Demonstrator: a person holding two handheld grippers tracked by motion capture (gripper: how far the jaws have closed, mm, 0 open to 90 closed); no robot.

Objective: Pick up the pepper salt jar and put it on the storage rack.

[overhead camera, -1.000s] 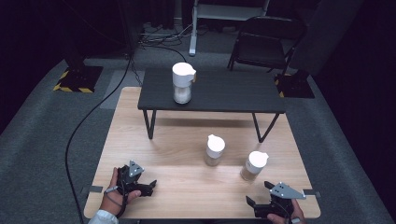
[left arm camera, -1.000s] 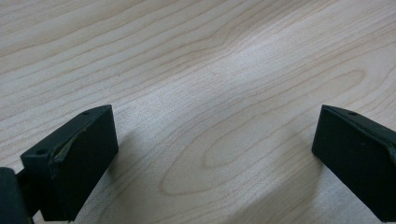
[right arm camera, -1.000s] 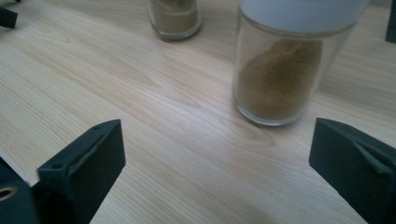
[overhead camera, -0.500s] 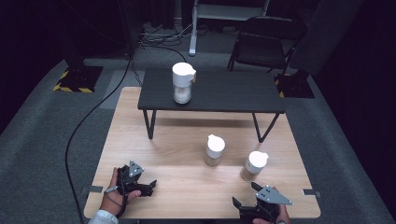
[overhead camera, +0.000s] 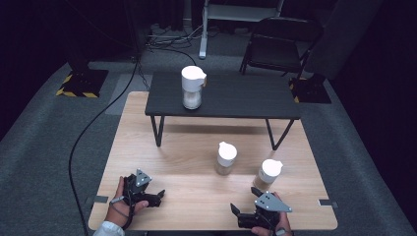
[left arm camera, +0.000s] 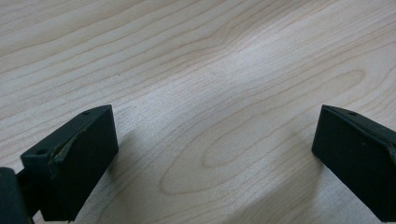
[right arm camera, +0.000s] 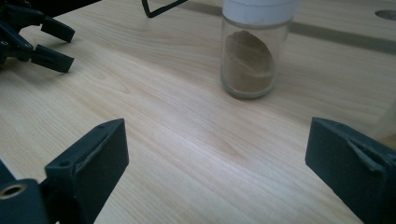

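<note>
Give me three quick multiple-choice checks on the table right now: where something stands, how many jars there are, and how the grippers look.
1. Where does the tallest jar stand?
A. on the small black table
B. on the wooden table
C. on the chair

2. How many white-lidded jars are in sight?
A. two
B. three
C. four

3. How does the right gripper look?
A. shut on a jar
B. shut on nothing
C. open, holding nothing

Answers: 1 A, it sits on the raised dark top. 2 B, one up there, two on the wood. 3 C, its jaws stand wide apart over bare wood.
</note>
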